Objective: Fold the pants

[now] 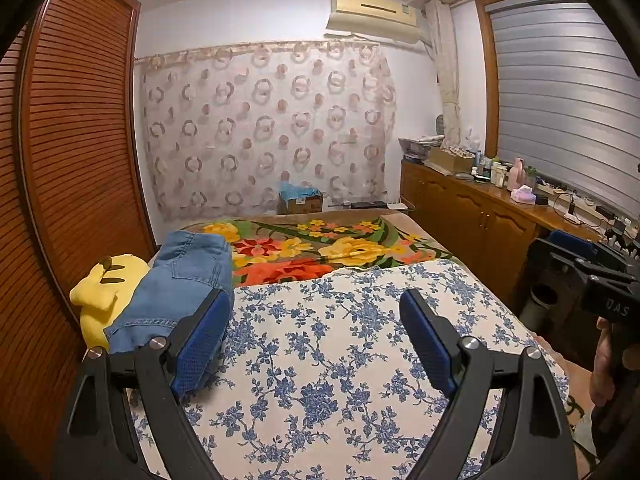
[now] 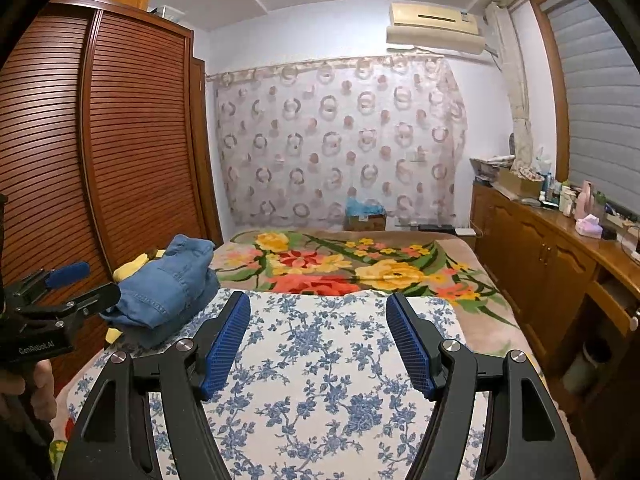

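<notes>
Jeans [image 1: 188, 280], light blue denim and folded into a thick bundle, lie at the left edge of the bed, partly on top of a yellow plush toy [image 1: 105, 288] that pokes out on their left side, hard against the slatted wooden wardrobe [image 1: 80, 152]. In the right wrist view the same bundle [image 2: 168, 284] sits to the left of the blue-and-white floral sheet [image 2: 320, 360], its near edge resting on that sheet.

Moving right, the left gripper [image 1: 316, 340] hovers over the floral sheet with its blue-padded fingers [image 1: 204, 336] spread wide and nothing between them; the left pad is just beside the near corner of the jeans, and I cannot tell whether it touches them. The right gripper [image 2: 318, 340] likewise hangs over the sheet, fingers [image 2: 412, 344] released and empty, well apart from the denim.

Farther back, a blanket with big red and yellow flowers [image 1: 320, 252] covers the far half of the bed, and a sheer curtain with ring patterns [image 1: 264, 120] hangs on the far wall under an air conditioner [image 1: 372, 12]. Along the right side runs a wooden cabinet [image 1: 472, 216] whose surface carries bottles, a box and cables below the blinds.
</notes>
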The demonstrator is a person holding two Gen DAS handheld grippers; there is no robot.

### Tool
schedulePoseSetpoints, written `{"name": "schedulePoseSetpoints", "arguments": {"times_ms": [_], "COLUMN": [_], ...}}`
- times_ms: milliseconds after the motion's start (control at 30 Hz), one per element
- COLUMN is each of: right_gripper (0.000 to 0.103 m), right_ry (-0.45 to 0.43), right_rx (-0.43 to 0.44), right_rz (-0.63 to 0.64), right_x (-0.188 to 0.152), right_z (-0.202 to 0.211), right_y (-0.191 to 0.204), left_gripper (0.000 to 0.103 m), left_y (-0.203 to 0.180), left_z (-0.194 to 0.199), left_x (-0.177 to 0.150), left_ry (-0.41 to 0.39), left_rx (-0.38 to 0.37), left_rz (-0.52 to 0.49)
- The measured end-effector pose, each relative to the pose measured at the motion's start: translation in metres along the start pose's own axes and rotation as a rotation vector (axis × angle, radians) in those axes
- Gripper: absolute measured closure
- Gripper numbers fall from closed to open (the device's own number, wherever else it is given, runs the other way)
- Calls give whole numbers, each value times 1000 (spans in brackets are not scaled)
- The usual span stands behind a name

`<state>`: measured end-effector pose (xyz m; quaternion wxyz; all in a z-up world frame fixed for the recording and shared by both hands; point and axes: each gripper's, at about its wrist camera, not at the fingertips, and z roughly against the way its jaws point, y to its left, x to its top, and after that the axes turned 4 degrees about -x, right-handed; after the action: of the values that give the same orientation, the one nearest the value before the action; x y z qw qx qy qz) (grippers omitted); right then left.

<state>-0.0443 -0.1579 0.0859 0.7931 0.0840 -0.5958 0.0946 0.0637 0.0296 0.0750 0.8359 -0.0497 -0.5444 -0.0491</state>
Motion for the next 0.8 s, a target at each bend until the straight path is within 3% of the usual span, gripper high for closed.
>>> {"name": "schedulePoseSetpoints", "arguments": {"times_ms": [800], "right_gripper": [31], "right_ry": [-8], "right_rx": [3], "right_rz": [5], "right_x": [-2], "right_z": [-6], "right_y": [-12], "left_gripper": [15], "left_y": [0], "left_z": [2], "left_x": [0], "left_ry": [-3], "left_rx": [-2], "left_rz": [2]}}
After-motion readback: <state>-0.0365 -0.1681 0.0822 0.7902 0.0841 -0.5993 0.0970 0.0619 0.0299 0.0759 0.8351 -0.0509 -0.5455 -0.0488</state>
